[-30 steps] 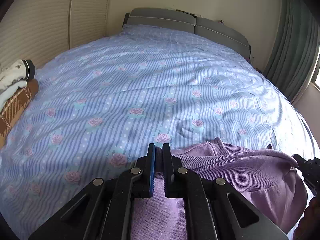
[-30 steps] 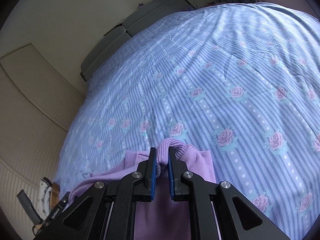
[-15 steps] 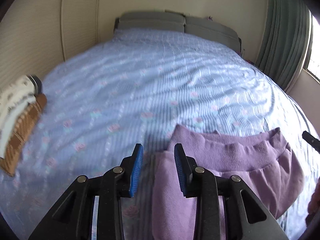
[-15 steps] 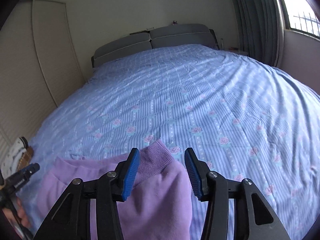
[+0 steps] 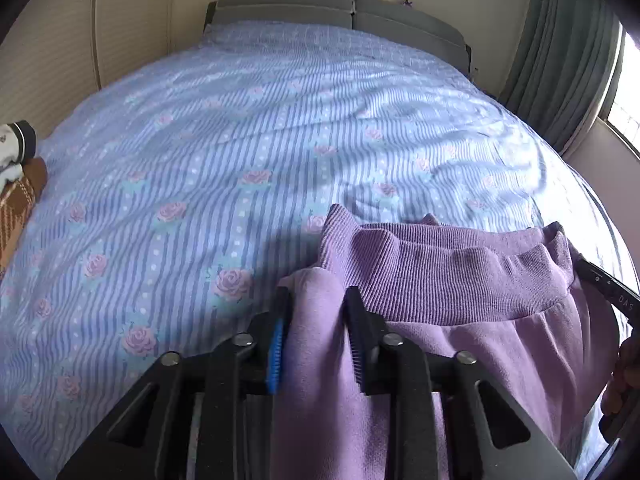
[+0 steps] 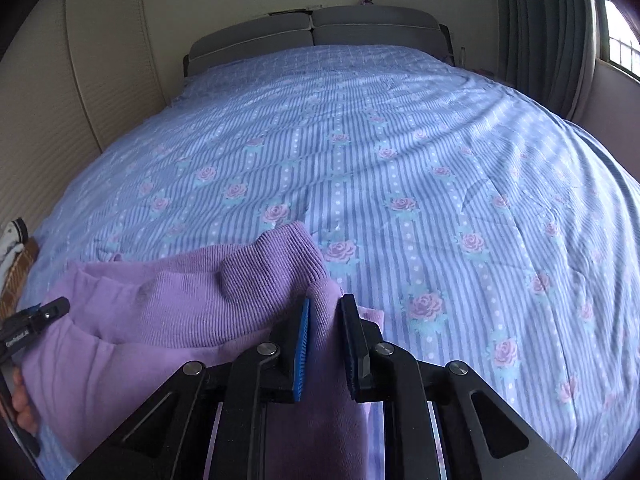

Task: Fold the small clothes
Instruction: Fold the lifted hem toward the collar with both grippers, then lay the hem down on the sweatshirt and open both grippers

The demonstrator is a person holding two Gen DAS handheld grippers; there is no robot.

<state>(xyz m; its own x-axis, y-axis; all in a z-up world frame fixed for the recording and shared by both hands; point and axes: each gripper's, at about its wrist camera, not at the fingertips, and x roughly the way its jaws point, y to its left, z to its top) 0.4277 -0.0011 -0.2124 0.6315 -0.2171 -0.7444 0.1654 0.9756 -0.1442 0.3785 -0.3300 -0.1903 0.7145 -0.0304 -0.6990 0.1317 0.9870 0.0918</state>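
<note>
- Garment: a small lilac piece with a ribbed waistband, lying on the near part of the bed; its long axis runs left to right, the band turned toward the far side and the smooth cloth trailing near, under both grippers.
- Left gripper: at the garment's left end, just below the band corner. Its jaws have just been closing, and a fold of lilac cloth fills the gap between them; the blue pad on the left finger lies against the cloth, so this reads as a pinch taking hold.
- Right gripper: at the garment's right end, also just below the band. Its jaws have just been closing onto a narrow ridge of cloth, and both pads press it, the gap being almost gone.
- Governing relation: each gripper sits on its own end of the band, neither nearer than the other, with the garment stretched across between them. A fold would likely carry the band edge toward the near side, both ends together.
- Bed: blue striped cover with roses, bare beyond the garment up to the grey headboard.
- Folded clothes: a brown and white pile at the far left edge, well apart.
- Curtain: grey-green, at the far right beside a window.
</note>
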